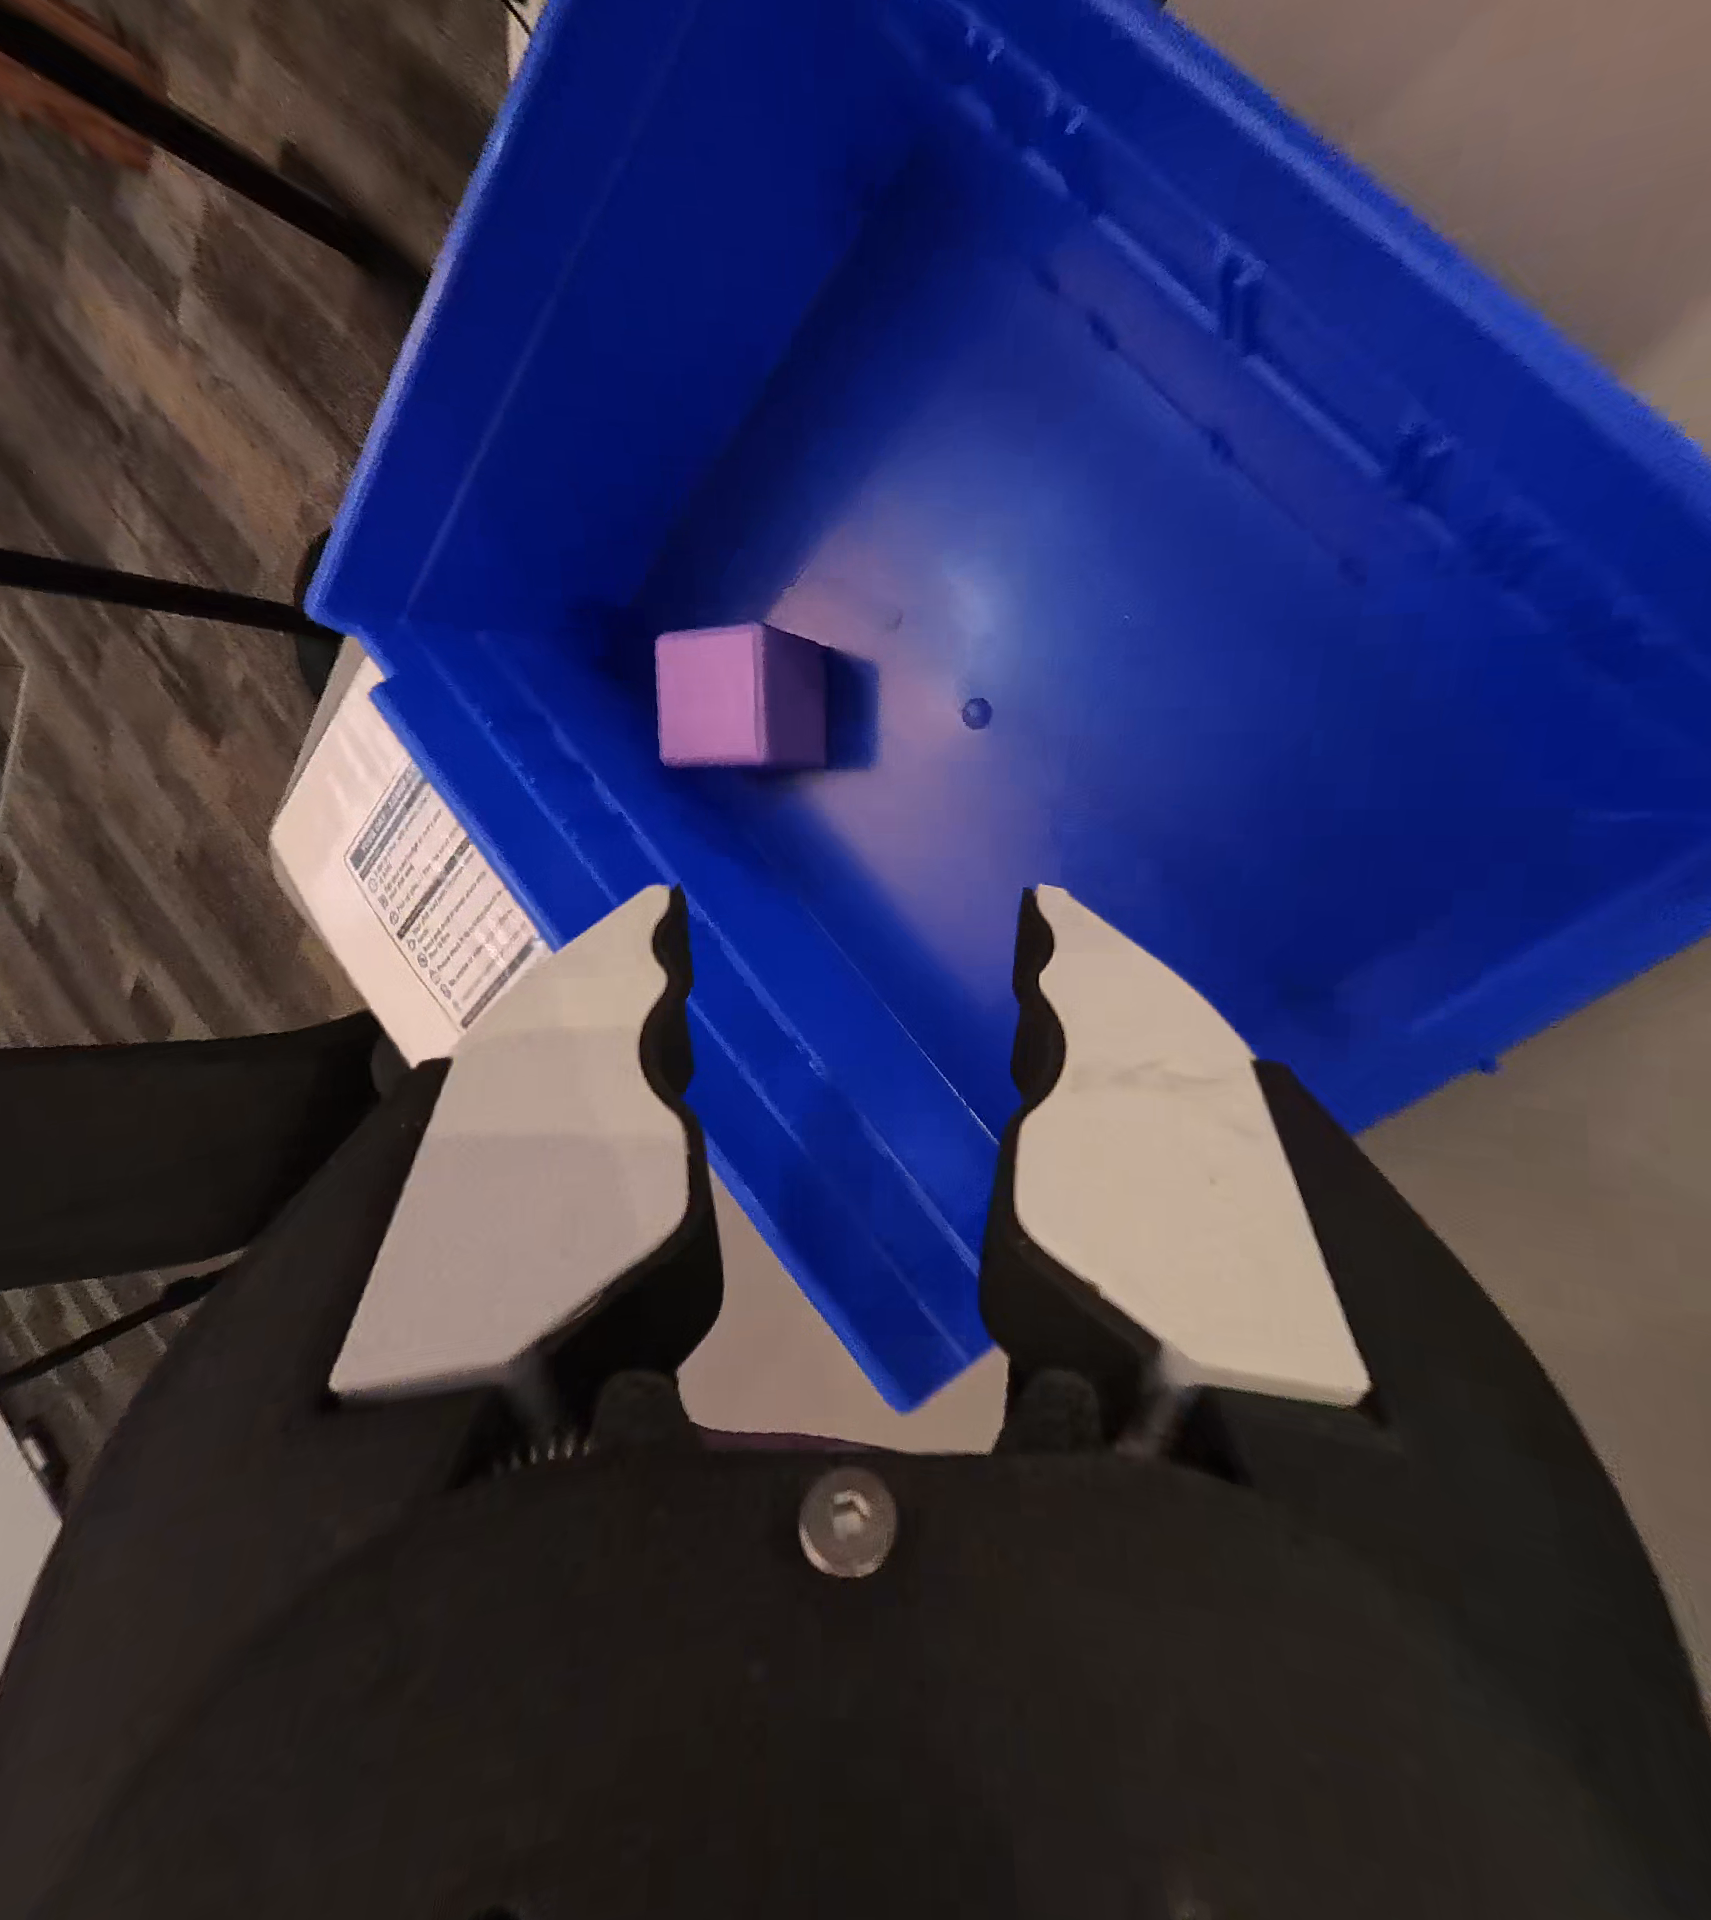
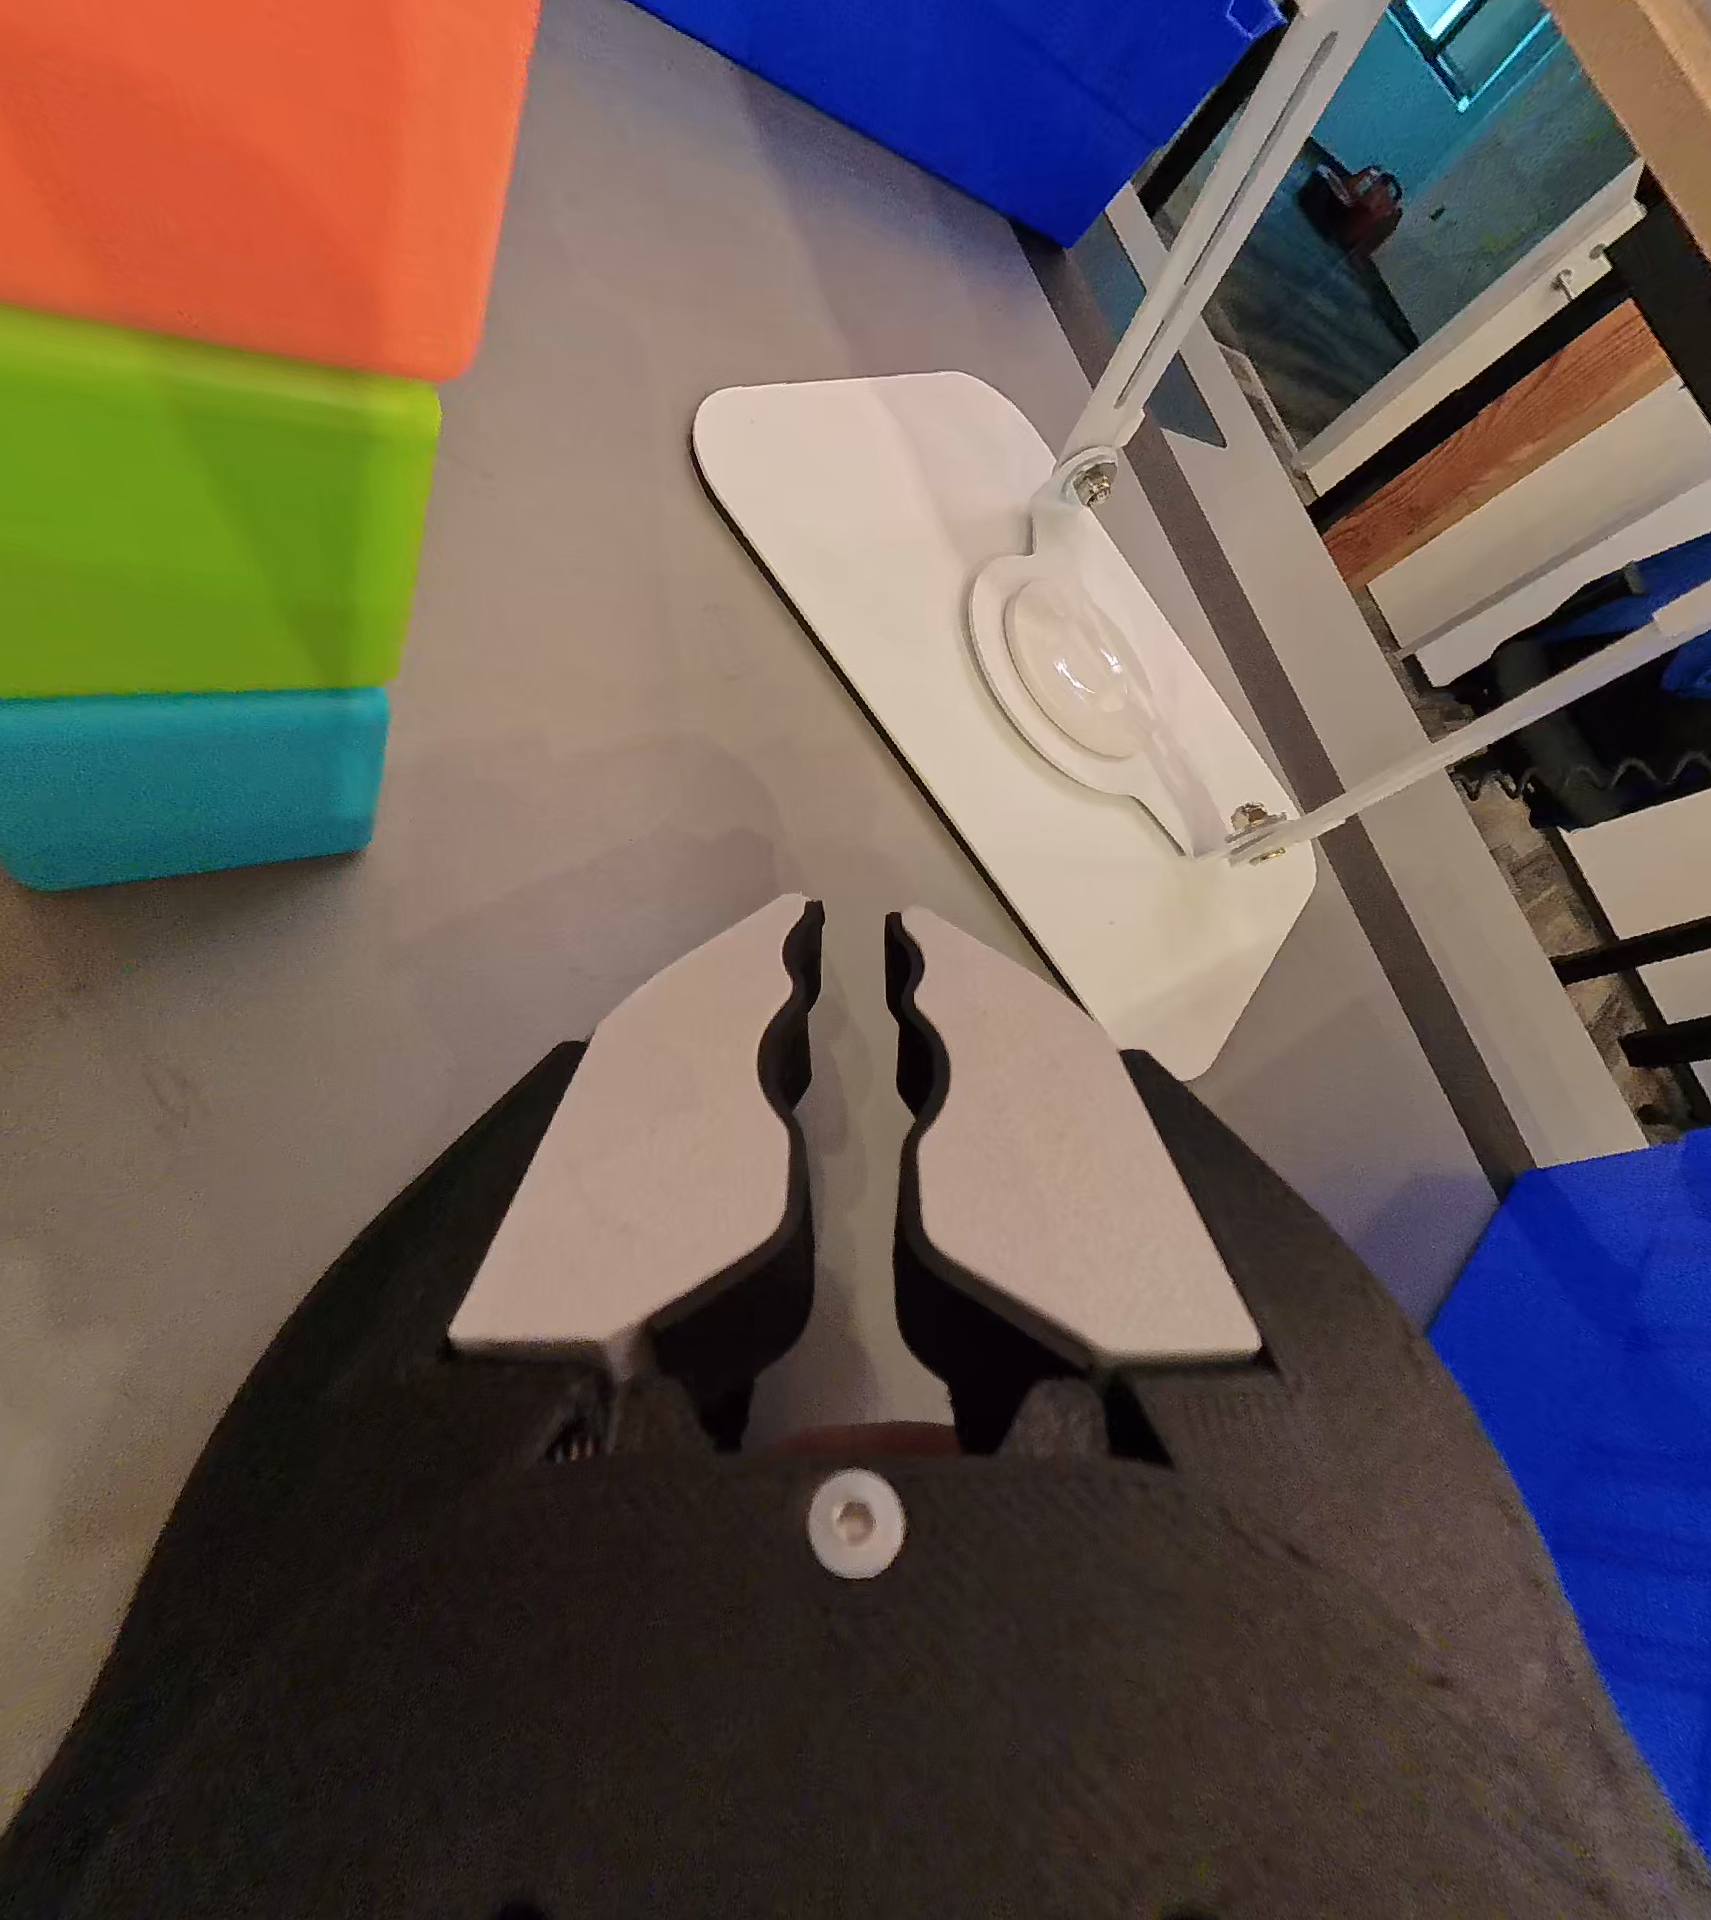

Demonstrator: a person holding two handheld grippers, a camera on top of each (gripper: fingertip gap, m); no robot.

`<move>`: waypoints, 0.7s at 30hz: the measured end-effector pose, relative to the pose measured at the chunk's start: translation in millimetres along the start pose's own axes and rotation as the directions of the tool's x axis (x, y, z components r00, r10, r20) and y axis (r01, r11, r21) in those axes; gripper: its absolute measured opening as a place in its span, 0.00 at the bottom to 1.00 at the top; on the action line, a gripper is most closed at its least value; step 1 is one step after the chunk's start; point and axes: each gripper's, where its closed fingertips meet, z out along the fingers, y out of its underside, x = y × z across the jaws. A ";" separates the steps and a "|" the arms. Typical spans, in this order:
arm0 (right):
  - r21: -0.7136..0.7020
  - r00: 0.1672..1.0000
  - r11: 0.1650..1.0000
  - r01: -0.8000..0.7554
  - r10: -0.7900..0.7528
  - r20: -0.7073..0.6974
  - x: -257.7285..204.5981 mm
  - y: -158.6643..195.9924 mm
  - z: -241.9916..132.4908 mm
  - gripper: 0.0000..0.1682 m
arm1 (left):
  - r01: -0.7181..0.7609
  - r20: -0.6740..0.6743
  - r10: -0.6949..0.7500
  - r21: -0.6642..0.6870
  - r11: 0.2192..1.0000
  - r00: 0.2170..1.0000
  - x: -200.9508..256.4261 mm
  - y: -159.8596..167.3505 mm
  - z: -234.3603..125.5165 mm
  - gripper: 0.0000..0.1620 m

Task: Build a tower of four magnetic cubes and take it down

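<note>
Purple cube [image 1: 735, 698] lies alone in the blue bin [image 1: 1246, 436]; my left hand-held gripper [image 1: 853, 902] hovers apart and empty above; orange [image 2: 196, 166], green [image 2: 144, 530], teal [image 2: 155, 784] stand stacked; right hand-held gripper [image 2: 853, 920] nearly together, empty; I judge fetching it comes next.

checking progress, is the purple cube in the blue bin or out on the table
In. The purple cube rests on the floor of the blue bin, near one wall, ahead of the open, empty left gripper.

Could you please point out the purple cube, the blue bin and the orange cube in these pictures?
purple cube [image 1: 726, 698]: left wrist view, its upper face.
blue bin [image 1: 1246, 727]: left wrist view, its bare floor.
orange cube [image 2: 196, 166]: right wrist view, its broad side.
</note>
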 end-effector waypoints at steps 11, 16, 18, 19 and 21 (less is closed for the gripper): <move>-0.008 1.000 1.000 0.009 -0.009 0.013 -2.2 1.1 -0.3 0.07 | -0.073 -0.031 0.067 -0.288 0.955 0.997 -41.5 0.4 110.0 0.38; -0.007 1.000 1.000 0.013 -0.013 0.019 -3.2 1.2 -0.7 0.07 | -0.053 -0.083 0.030 -0.294 0.954 0.996 -44.9 -5.6 129.6 0.37; -0.006 1.000 1.000 0.015 -0.015 0.021 -3.4 1.3 -1.0 0.07 | -0.044 -0.114 0.006 -0.336 0.941 0.994 -41.7 -0.5 136.3 0.36; -0.007 1.000 1.000 0.015 -0.015 0.022 -3.5 1.4 -0.9 0.07 | -0.064 -0.143 0.013 -0.360 0.931 0.990 -37.0 3.3 139.2 0.35; -0.007 1.000 1.000 0.015 -0.015 0.022 -3.6 1.3 -1.0 0.07 | -0.063 -0.140 0.006 -0.412 0.909 0.990 -37.0 10.6 143.4 0.32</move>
